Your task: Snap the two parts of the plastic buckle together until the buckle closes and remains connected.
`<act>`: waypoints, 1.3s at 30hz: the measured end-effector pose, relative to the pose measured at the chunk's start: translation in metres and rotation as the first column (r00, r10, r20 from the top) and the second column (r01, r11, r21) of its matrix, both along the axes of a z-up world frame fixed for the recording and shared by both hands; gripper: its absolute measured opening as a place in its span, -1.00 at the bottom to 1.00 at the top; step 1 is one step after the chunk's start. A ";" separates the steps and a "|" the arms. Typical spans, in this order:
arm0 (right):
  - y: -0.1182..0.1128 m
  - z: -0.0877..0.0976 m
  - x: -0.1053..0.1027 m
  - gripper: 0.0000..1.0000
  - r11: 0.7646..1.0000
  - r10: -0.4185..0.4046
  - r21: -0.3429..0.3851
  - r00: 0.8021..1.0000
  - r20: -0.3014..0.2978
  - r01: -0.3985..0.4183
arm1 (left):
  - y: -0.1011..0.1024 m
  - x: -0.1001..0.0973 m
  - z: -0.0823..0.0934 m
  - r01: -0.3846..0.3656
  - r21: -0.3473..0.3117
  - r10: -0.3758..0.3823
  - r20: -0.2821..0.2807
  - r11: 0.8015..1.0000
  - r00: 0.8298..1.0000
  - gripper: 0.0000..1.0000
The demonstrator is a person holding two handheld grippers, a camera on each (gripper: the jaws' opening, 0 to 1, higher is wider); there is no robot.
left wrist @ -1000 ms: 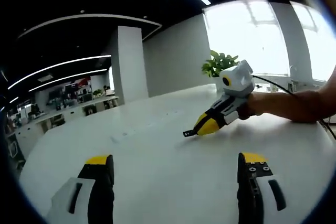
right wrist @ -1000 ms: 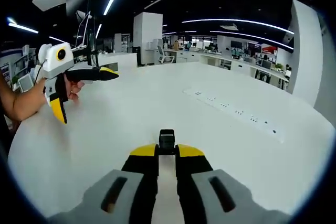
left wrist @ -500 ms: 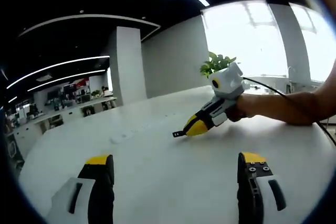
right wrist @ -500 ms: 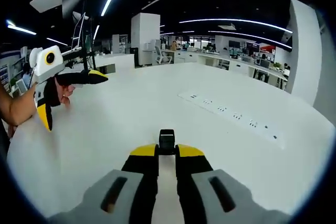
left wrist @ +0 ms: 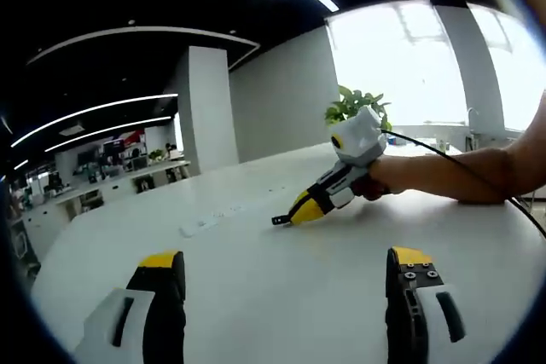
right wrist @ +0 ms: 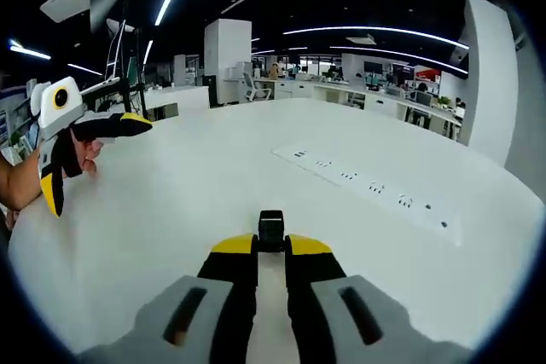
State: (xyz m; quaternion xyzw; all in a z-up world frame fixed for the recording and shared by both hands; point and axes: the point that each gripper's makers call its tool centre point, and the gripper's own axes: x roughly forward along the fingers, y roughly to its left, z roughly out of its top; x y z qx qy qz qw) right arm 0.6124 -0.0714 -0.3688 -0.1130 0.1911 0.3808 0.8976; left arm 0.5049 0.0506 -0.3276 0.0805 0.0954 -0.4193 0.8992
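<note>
Right gripper (right wrist: 271,249): jaws pressed on 1 black buckle part (right wrist: 271,229), protruding past its tips above the white table (right wrist: 213,185). Left gripper (left wrist: 286,274): jaws spread wide, nothing between, well apart from it.

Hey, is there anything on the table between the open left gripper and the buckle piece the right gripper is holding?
Nothing visible. In the left gripper view, bare white table lies between the left gripper and the buckle piece pinched in the right gripper.
</note>
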 end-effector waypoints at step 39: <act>0.007 0.009 0.052 -0.79 0.999 -0.037 -0.007 0.999 -0.003 0.037 | 0.003 -0.001 0.006 -0.003 -0.023 0.003 0.007 1.000 1.000 0.99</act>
